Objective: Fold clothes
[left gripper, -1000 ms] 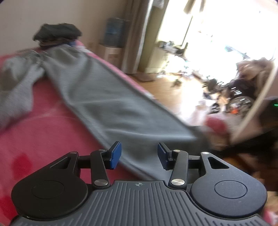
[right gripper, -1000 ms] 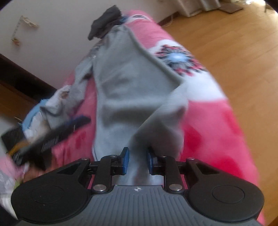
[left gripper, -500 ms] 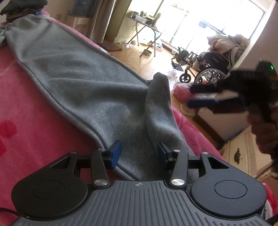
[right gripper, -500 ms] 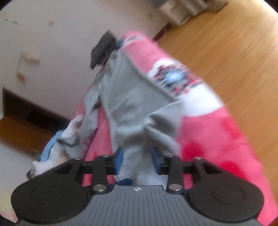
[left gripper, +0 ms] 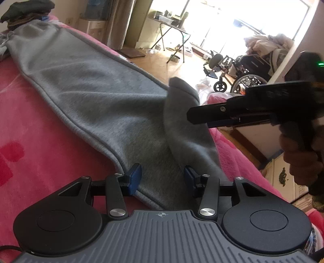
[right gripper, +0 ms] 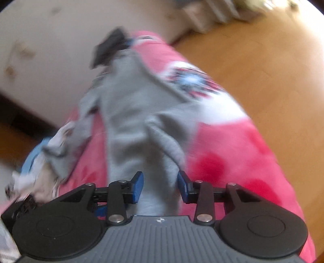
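Note:
Grey sweatpants [left gripper: 91, 89] lie stretched along a pink blanket [left gripper: 30, 141], one leg end folded up into a raised hump [left gripper: 182, 105]. My left gripper [left gripper: 162, 179] is open, its blue pads either side of the leg's hem edge, low over the cloth. My right gripper [right gripper: 160, 187] is open above the grey cloth [right gripper: 137, 113]; that view is blurred. The right gripper also shows side-on in the left wrist view [left gripper: 253, 109], to the right of the raised hump.
A dark pile of clothes [left gripper: 26, 10] sits at the far end of the bed. Wooden floor [right gripper: 273, 60], a folding table [left gripper: 172, 30] and a wheelchair [left gripper: 243, 70] lie beyond the bed's right edge. Light crumpled garments [right gripper: 40, 161] lie at the bed's left.
The right gripper opened wider, let go of the folded leg end and moved back. The left gripper stayed open over the hem.

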Action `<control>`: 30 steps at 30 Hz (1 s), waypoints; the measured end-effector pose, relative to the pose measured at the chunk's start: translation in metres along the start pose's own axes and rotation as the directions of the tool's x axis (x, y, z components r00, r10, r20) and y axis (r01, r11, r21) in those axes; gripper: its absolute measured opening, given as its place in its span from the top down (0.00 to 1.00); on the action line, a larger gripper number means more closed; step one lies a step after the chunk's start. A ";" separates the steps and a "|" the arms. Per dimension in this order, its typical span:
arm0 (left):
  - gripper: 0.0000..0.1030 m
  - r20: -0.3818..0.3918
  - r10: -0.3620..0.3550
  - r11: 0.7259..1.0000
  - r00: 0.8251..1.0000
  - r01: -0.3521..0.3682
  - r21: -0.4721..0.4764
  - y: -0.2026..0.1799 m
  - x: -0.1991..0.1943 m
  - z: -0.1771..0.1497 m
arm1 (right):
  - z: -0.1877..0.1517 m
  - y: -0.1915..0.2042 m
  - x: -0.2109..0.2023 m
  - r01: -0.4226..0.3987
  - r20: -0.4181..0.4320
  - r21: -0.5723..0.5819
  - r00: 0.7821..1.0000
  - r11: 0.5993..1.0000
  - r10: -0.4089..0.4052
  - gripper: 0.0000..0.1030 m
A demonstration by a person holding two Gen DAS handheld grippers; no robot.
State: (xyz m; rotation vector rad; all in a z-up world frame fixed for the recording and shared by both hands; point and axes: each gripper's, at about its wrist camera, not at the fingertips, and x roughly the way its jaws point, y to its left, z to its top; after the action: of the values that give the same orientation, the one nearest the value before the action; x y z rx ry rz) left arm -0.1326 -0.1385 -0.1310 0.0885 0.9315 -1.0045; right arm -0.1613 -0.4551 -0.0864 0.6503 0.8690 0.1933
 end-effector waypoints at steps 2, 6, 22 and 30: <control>0.55 -0.001 0.001 1.000 1.000 -0.001 -0.006 0.001 0.001 0.000 | -0.002 0.018 0.001 -0.028 -0.013 -0.089 1.000 0.996 0.027 0.61; 0.55 -0.001 0.013 1.000 1.000 -0.013 0.022 -0.002 0.002 -0.002 | -0.006 0.025 -0.002 -0.078 -0.039 -0.137 0.997 0.988 0.073 0.60; 0.55 0.016 0.001 0.998 1.000 -0.002 0.055 -0.001 0.001 -0.007 | 0.018 -0.036 -0.005 -0.073 0.056 -0.037 0.996 0.997 0.075 0.60; 0.55 0.041 -0.032 0.999 0.999 0.031 0.036 0.004 -0.001 -0.011 | 0.005 0.005 0.027 -0.006 0.013 -0.297 1.000 0.955 0.010 0.62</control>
State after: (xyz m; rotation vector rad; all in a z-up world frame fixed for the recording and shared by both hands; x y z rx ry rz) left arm -0.1366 -0.1305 -0.1381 0.0821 0.8796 -1.0481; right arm -0.1392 -0.4426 -0.0988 0.3737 0.8031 0.3195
